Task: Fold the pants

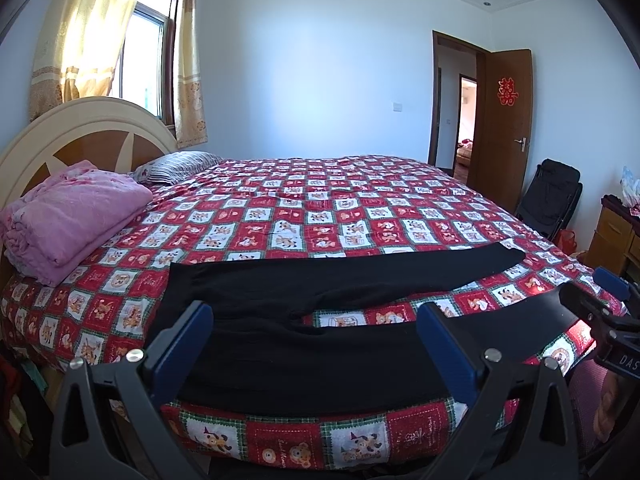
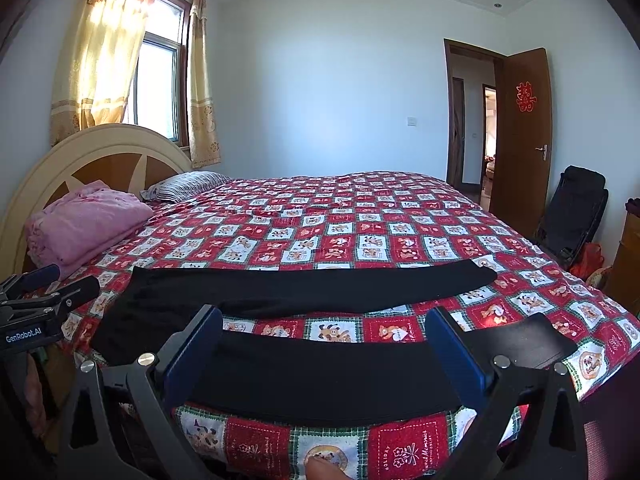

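Note:
Black pants (image 1: 312,292) lie spread flat on the red patterned quilt (image 1: 320,208), waist to the left, both legs running right with a gap between them. They also show in the right wrist view (image 2: 304,292). My left gripper (image 1: 316,320) is open, held over the near leg close to the crotch, touching nothing. My right gripper (image 2: 324,328) is open, held over the near leg further right, empty. The right gripper's body (image 1: 608,312) shows at the right edge of the left wrist view; the left gripper's body (image 2: 36,304) shows at the left edge of the right wrist view.
A folded pink blanket (image 1: 72,216) and a striped pillow (image 1: 176,166) lie by the headboard (image 1: 80,132). A black folding chair (image 1: 552,196) and wooden cabinet (image 1: 616,236) stand right of the bed. An open door (image 1: 504,120) is at the far right.

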Tool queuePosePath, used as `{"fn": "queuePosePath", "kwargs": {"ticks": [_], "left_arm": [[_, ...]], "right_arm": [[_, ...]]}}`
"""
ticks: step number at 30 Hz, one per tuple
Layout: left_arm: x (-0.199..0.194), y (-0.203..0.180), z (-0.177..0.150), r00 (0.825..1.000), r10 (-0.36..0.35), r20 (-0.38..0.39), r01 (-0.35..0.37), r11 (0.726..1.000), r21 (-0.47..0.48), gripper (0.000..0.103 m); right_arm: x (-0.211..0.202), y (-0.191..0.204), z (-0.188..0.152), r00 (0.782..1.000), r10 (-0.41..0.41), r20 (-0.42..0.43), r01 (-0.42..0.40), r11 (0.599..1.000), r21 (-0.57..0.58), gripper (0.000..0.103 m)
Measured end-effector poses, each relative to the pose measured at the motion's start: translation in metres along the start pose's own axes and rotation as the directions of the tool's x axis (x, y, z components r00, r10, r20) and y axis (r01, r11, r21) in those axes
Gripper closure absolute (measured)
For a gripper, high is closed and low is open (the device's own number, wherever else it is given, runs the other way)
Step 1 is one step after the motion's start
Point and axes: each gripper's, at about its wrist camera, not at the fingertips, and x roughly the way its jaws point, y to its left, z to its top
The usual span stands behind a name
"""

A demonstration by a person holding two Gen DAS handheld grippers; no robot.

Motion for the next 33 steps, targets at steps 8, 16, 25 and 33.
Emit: {"fn": "queuePosePath", "kwargs": {"ticks": [8, 16, 25, 33], "left_arm": [[0.0002, 0.0006, -0.0001, 1.0, 0.0, 0.0, 0.0, 1.0, -0.001, 0.0], [0.0003, 0.0002, -0.0003, 1.0, -0.001, 0.001, 0.001, 1.0, -0.002, 0.0], [0.0002, 0.0003, -0.0007, 1.0, -0.001, 0.002, 0.001, 1.0, -0.002, 0.0], [0.0002, 0.001, -0.0008, 1.0, -0.002, 0.001, 0.002, 1.0, -0.003, 0.0]], "right_arm": [[0.0013, -0.0007, -0.0003, 1.0, 0.0, -0.002, 0.0, 1.0, 0.0, 0.001], [0.0023, -0.0014, -0.0013, 1.0, -0.002, -0.005, 0.002, 1.0, 0.001, 0.001], [0.0037, -0.0028, -0.0015, 1.0, -0.003, -0.009, 0.003, 1.0, 0.003, 0.001], [0.0043, -0.0035, -0.0017, 1.0, -0.006, -0.01, 0.006, 1.0, 0.003, 0.001]]}}
